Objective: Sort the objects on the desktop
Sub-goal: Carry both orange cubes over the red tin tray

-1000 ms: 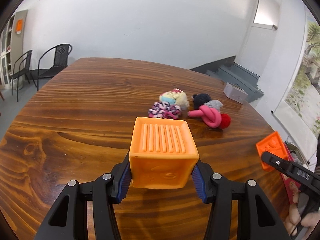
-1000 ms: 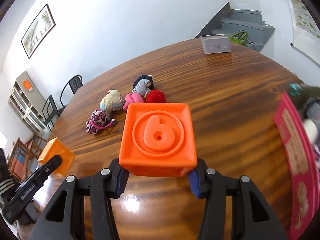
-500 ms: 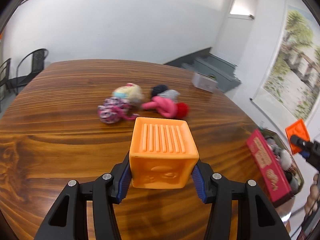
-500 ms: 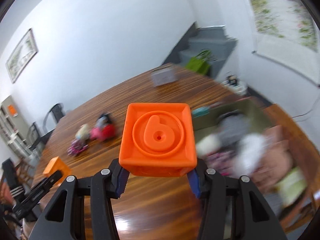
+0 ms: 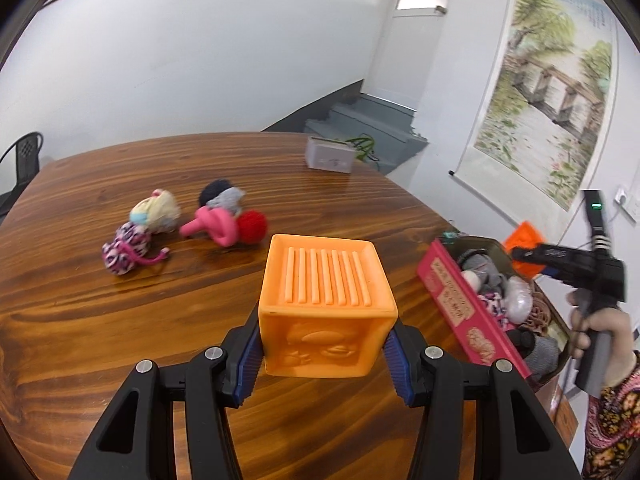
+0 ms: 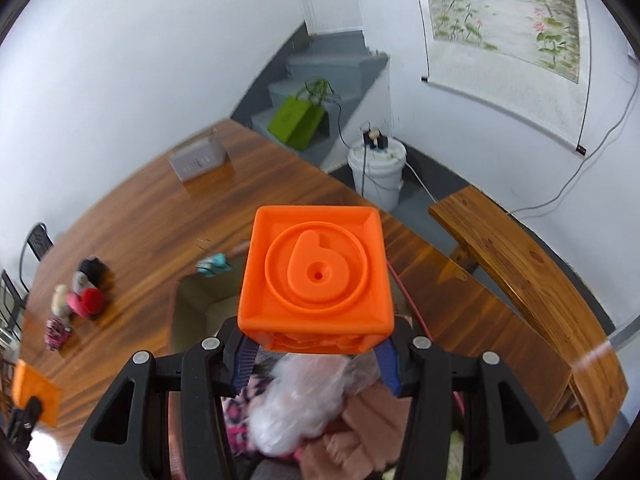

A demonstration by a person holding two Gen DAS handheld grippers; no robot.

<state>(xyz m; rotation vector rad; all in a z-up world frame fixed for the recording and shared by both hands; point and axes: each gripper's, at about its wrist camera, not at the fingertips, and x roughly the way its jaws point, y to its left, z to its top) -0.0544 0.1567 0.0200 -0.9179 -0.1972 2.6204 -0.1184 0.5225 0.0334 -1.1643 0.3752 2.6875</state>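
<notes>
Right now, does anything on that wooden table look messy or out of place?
Nothing looks damaged or spilled. The soft knotted toys lie in a loose heap on the table, not yet sorted. The box at the table's edge is piled full. Each claw holds an orange cube squarely.

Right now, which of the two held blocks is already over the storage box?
The darker orange block with the raised 6, in the right gripper, hangs above the box's contents. The paler ribbed block is over bare table.
</notes>
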